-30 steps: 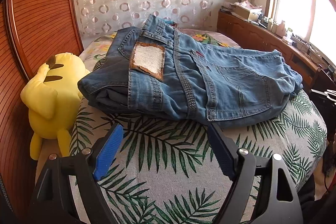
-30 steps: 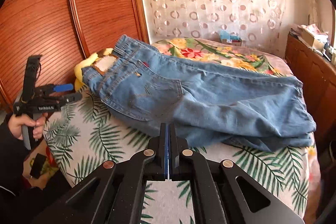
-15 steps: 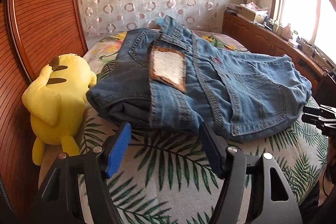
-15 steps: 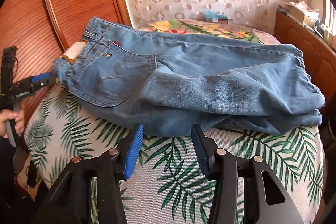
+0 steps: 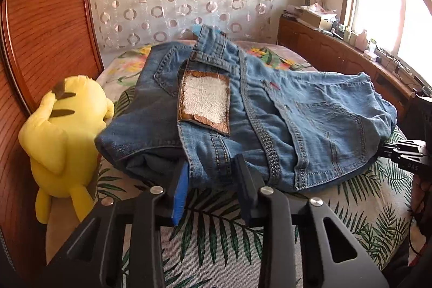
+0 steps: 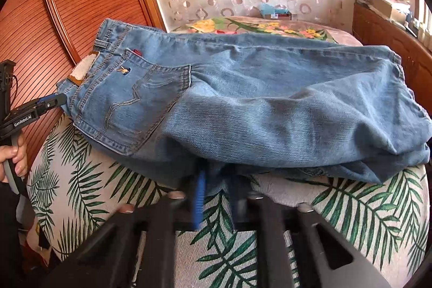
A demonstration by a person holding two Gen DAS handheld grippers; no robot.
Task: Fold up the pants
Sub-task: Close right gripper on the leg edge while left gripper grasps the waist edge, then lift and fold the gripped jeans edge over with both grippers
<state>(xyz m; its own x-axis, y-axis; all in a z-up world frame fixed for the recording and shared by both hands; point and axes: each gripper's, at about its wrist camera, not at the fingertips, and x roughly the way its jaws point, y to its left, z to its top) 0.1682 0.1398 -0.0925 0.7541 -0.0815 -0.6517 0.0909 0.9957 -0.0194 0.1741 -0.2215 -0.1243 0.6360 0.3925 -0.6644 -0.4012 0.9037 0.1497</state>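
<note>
Jeans lie folded lengthwise across the bed, on its palm-leaf cover, with the waistband toward the toy and the wooden wall. The white patch with brown border faces up on the waistband.

The left gripper stands at the waistband end. Its fingers are about half open, and a bunch of denim at the near edge sits between them; the blue pad touches the cloth on one side, the dark finger on the other. Whether they already press the cloth I cannot tell for sure — a gap is visible lower between the fingers.

The right gripper is at the near edge of the jeans, around the middle, below the back pocket. Its fingers are blurred, open only narrowly, and their tips reach under the hanging fold of denim. If they hold it, the view does not show clearly.

Compared with half a second ago, both grippers have moved forward to the cloth: before, each one stood short of the edge with wide fingers; now the openings are smaller and the tips are in contact with the denim. The jeans themselves lie as before. In the right view the other tool is seen at the waistband, held by a hand.
</note>
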